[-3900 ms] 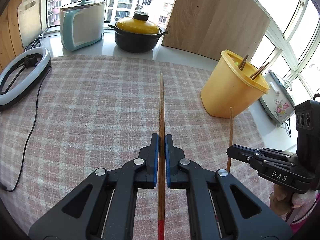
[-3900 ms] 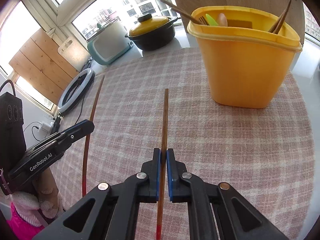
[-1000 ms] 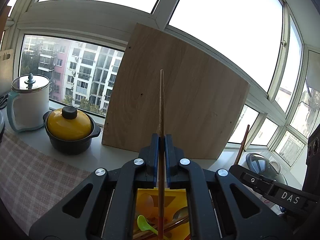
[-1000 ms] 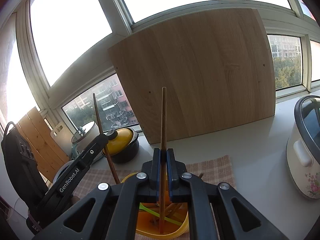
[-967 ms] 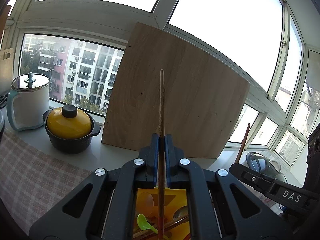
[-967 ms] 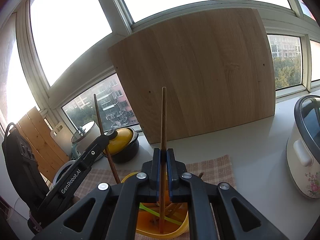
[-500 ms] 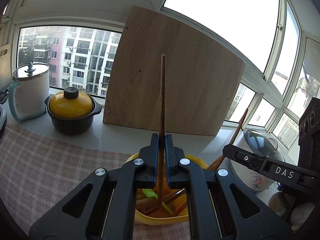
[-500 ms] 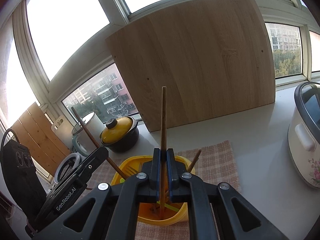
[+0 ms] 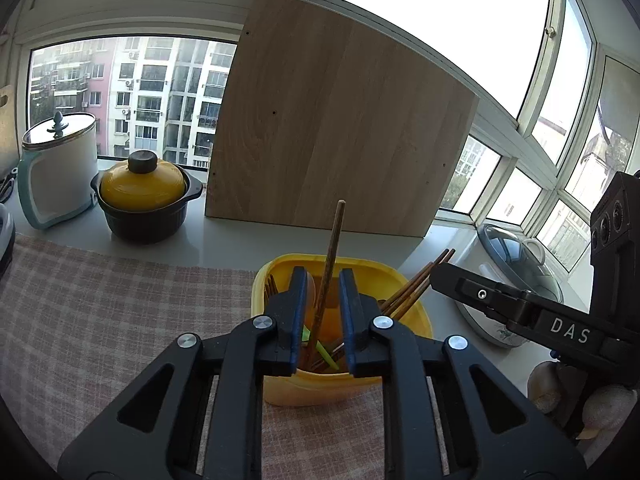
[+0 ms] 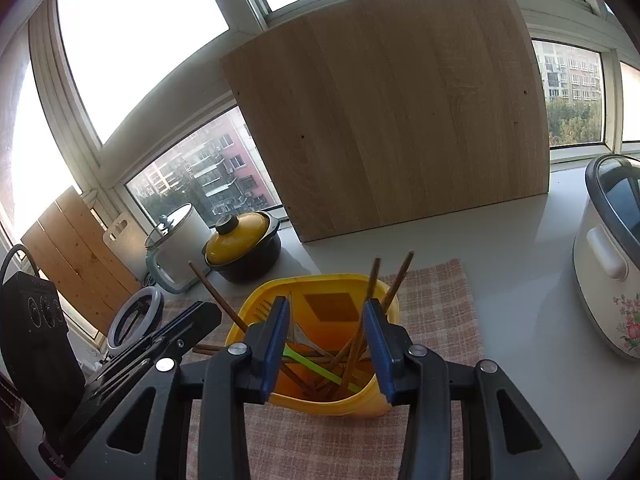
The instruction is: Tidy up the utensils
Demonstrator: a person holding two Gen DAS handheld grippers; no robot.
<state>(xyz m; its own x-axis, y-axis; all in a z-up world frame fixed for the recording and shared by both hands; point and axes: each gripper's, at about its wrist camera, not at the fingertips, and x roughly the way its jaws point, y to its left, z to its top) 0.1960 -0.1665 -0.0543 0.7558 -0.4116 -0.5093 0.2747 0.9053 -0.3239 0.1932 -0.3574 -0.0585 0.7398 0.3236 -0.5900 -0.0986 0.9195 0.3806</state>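
Note:
A yellow utensil holder (image 9: 320,388) stands on the checked cloth and holds several chopsticks, a fork and a green utensil. My left gripper (image 9: 323,272) hangs just above its near rim, its jaws opening. A brown chopstick (image 9: 335,232) stands in the holder between them, free of both pads. My right gripper (image 10: 327,302) is over the same holder (image 10: 320,400), jaws also opening. A chopstick (image 10: 374,276) leans by its right-hand finger, not gripped. Each gripper shows in the other's view: the right gripper (image 9: 440,276) and the left gripper (image 10: 200,316).
A wooden board (image 9: 340,128) leans on the window behind the holder. A yellow-lidded black pot (image 9: 144,200) and a white kettle (image 9: 60,168) stand on the sill at left, a rice cooker (image 10: 608,256) at right, a ring light (image 10: 136,316) at far left.
Both grippers tilted down toward the holder, then let go. The two chopsticks that stood clamped upright now rest loose in the holder.

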